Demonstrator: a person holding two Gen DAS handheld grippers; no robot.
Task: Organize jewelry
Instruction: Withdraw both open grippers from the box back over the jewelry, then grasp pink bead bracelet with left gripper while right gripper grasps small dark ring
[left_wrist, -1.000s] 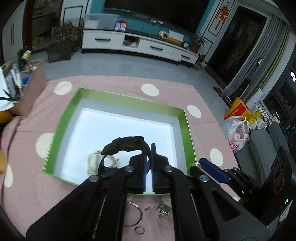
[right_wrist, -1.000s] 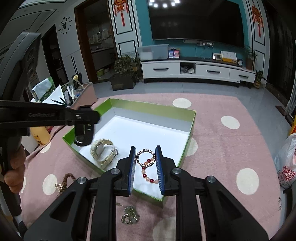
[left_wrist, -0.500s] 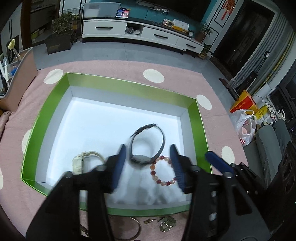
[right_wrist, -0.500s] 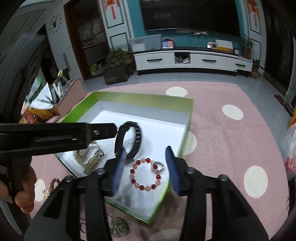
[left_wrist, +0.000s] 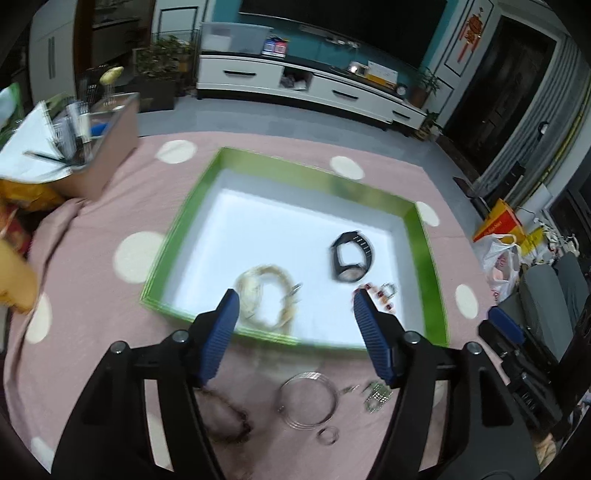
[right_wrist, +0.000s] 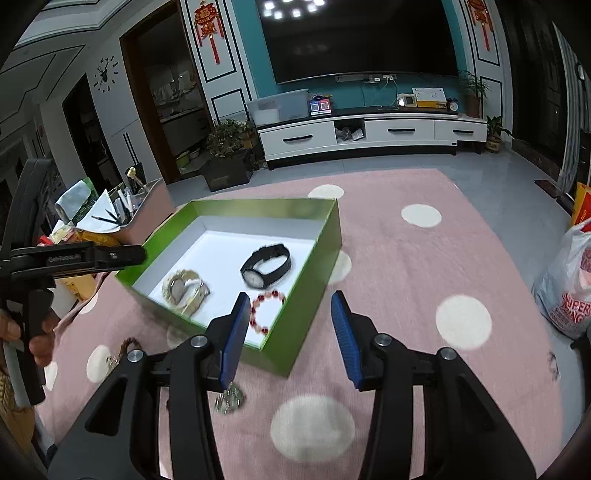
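**Both claws spread, nothing held**

The left claw (left_wrist: 291, 299) has just been opening and stands empty; the right claw (right_wrist: 290, 302) is spread too. In the green box (right_wrist: 314, 273) lie the black watch (right_wrist: 266, 266), gold watch (right_wrist: 184, 291) and bead bracelet (right_wrist: 266, 309).

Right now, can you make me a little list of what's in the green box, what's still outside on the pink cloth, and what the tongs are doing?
box: green box, white inside, on the pink dotted cloth
in box: black watch, pale gold watch, red bead bracelet
outside box: wire bangle, small ring, dark bead string, small silver piece
left tongs: open, holding nothing, jaws just opened wider
right tongs: open, holding nothing, jaws opened a moment ago
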